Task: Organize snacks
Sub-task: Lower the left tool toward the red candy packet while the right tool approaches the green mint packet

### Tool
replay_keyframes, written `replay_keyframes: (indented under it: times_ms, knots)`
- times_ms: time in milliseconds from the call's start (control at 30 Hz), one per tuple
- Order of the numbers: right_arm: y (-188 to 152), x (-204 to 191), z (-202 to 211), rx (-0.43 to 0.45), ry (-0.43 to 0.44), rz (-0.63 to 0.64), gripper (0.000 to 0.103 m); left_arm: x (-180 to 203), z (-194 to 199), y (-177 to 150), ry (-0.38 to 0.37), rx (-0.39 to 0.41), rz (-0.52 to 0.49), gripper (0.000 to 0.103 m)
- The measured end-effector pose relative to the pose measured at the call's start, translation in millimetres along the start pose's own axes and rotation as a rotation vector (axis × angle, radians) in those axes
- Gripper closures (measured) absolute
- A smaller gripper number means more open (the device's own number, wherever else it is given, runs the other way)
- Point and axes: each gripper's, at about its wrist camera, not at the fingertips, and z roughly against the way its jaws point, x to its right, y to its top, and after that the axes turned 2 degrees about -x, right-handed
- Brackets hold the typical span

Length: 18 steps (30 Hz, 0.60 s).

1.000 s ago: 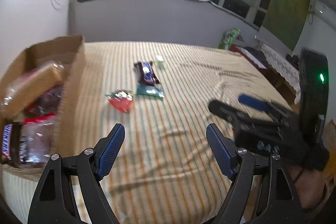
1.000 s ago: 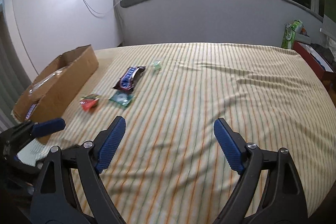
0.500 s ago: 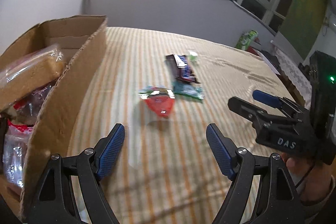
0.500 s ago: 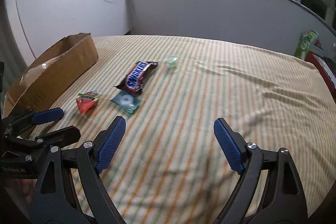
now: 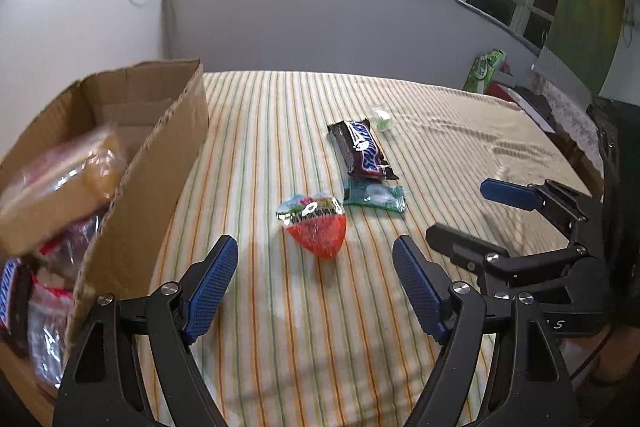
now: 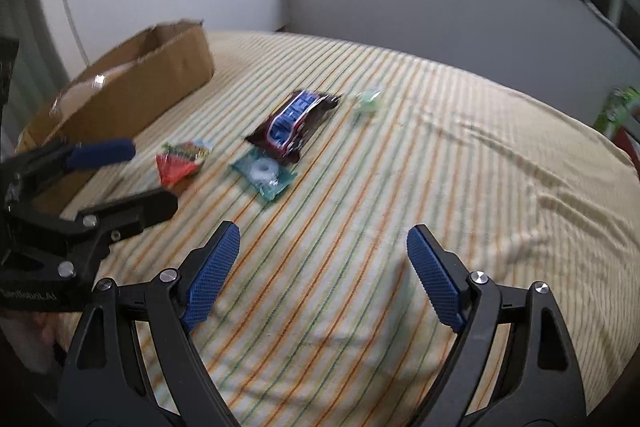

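Both tools are empty with jaws spread wide. The left gripper [image 5: 316, 267] is lined up on the red foil packet [image 5: 316, 229], which lies flat on the striped bedcover [image 5: 460, 131] just ahead of the blue pads [image 5: 212, 283] and not touching them. Three more loose snacks lie beyond it: a teal wrapped candy [image 5: 374, 197] just beside the packet, a dark chocolate bar [image 5: 362, 149] touching the candy's far edge, and a small green sweet [image 5: 382, 117] near the bar's far end. The cardboard box [image 5: 160, 163] stands to the left, already holding several wrapped items. The right gripper [image 6: 324, 267] hangs over bare cover, near the candy. The step in hand appears to be the approach for picking up the red packet. The next move likely calls for lowering the left tool until the pads straddle the packet, closing on its crinkled foil, then carrying it over the box wall.
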Motion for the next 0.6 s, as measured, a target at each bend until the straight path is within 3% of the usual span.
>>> replay_keyframes:
  times_ms: [333, 600]
  knots:
    - [27, -10, -27, -0.051, 0.076, 0.189, 0.016, -7, -13, 3, -0.019, -0.019, 0.021, 0.027]
    - [35, -11, -37, -0.041, 0.118, 0.227, 0.024, -18, -25, 8, -0.062, -0.040, 0.066, 0.032]
